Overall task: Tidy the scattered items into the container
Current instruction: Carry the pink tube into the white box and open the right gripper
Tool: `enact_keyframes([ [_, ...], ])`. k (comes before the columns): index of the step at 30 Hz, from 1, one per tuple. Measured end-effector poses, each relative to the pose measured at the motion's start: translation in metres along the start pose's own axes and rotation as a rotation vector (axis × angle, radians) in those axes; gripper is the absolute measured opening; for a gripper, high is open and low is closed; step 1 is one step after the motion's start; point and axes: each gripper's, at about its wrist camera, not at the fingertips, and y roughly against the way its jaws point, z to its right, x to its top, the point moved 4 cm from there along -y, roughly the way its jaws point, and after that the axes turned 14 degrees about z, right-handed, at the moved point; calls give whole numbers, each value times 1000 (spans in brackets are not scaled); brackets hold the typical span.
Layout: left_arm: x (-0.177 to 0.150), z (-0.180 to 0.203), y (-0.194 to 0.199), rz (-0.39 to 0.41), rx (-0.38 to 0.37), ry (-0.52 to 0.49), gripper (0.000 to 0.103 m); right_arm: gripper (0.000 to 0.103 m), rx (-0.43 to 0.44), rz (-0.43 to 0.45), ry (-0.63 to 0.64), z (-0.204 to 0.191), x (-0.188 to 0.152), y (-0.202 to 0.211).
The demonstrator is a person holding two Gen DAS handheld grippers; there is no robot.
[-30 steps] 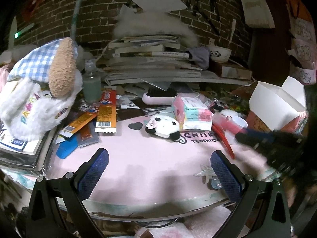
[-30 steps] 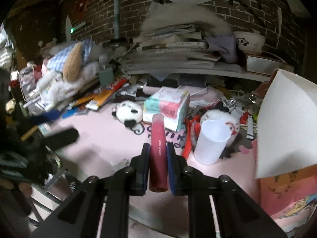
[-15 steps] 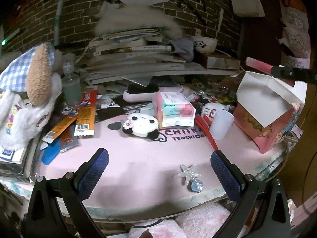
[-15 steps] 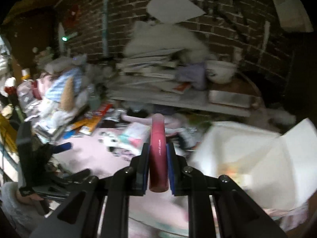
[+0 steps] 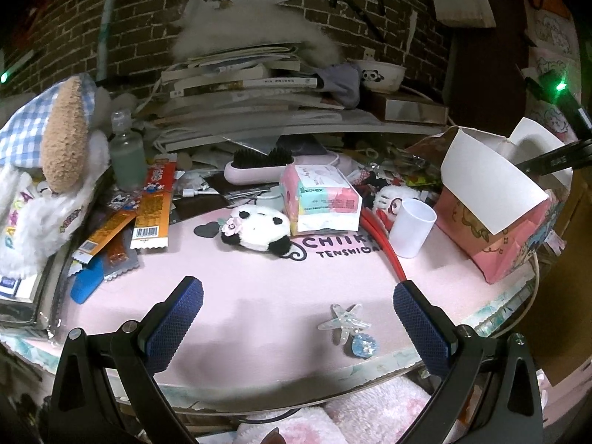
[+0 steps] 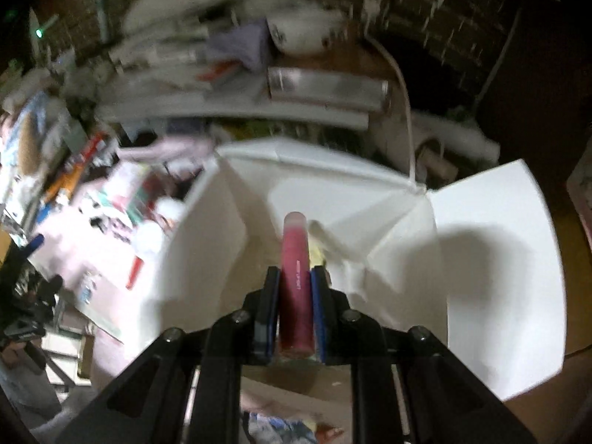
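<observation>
Right claw (image 6: 294, 288) pinching pink tube (image 6: 295, 277), tube lengthwise along fingers, tip aimed down into open box (image 6: 492, 259) directly below; left claw (image 5: 296, 318) spread, empty, farther off.

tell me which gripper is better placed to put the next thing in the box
Right. The right gripper is shut on the pink tube and points down into the open white-flapped box. The left gripper is open and empty over the pink table.
</observation>
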Motion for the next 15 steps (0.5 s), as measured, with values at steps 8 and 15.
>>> enact_keyframes([
  [8, -3, 4, -2, -14, -10, -1, 103, 14, -24, -150, 71, 2, -12, -36],
  [15, -7, 2, -4, -35, -9, 0, 103, 14, -32, -201, 62, 8, -19, -46],
])
